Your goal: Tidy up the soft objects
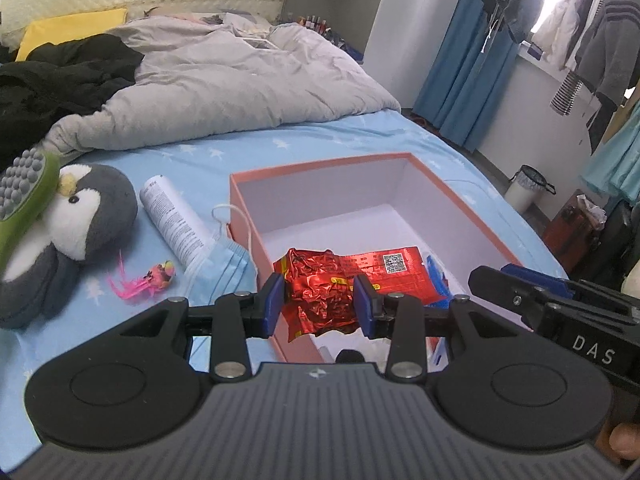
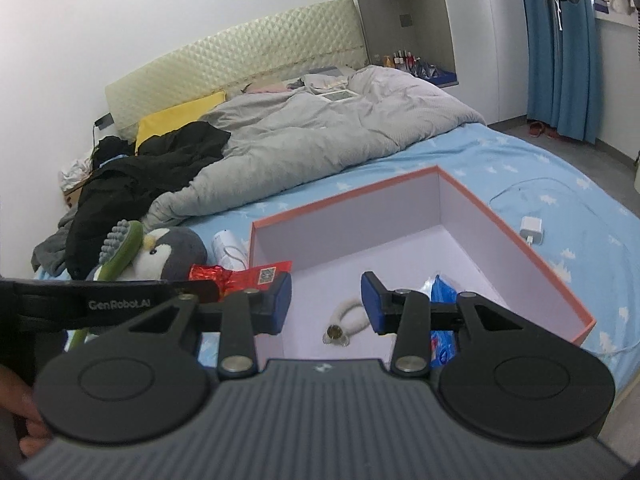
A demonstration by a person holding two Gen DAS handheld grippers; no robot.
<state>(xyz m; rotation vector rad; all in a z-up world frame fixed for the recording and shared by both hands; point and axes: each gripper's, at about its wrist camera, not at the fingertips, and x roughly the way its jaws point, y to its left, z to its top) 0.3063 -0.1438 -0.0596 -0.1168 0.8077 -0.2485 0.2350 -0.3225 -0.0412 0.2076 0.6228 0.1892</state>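
1. Open box [image 1: 472, 216], salmon rim, white inside, sits on the bed [image 1: 320, 136] near its foot edge; far half of the box floor is bare, walls upright all round.
2. Left tongs [image 1: 320, 300] are partly closed, blue pads pressing both sides of a crumpled red foil bag [image 1: 320, 296], held over the box's near-left corner.
3. Right tongs [image 2: 326, 304] stand part open with nothing between the pads, poised above the box interior; they appear at 3 o'clock in the left view.
4. On the box floor under the right tongs: a white loop band with a coin-like piece [image 2: 340, 326], and a blue packet [image 2: 442, 316] at 3 o'clock from it.
5. Outside the box at 9 o'clock: blue face mask [image 1: 218, 264], white tube [image 1: 176, 220], pink feathered toy [image 1: 148, 278], plush penguin [image 1: 80, 216] with a green brush [image 1: 24, 196] leaning on it.
6. White charger [image 2: 532, 230] lies on the sheet at 3 o'clock of the box.
7. Grey duvet [image 1: 240, 80] and black clothing [image 1: 60, 76] are heaped at 12 o'clock; blue curtains [image 1: 468, 60] beyond.
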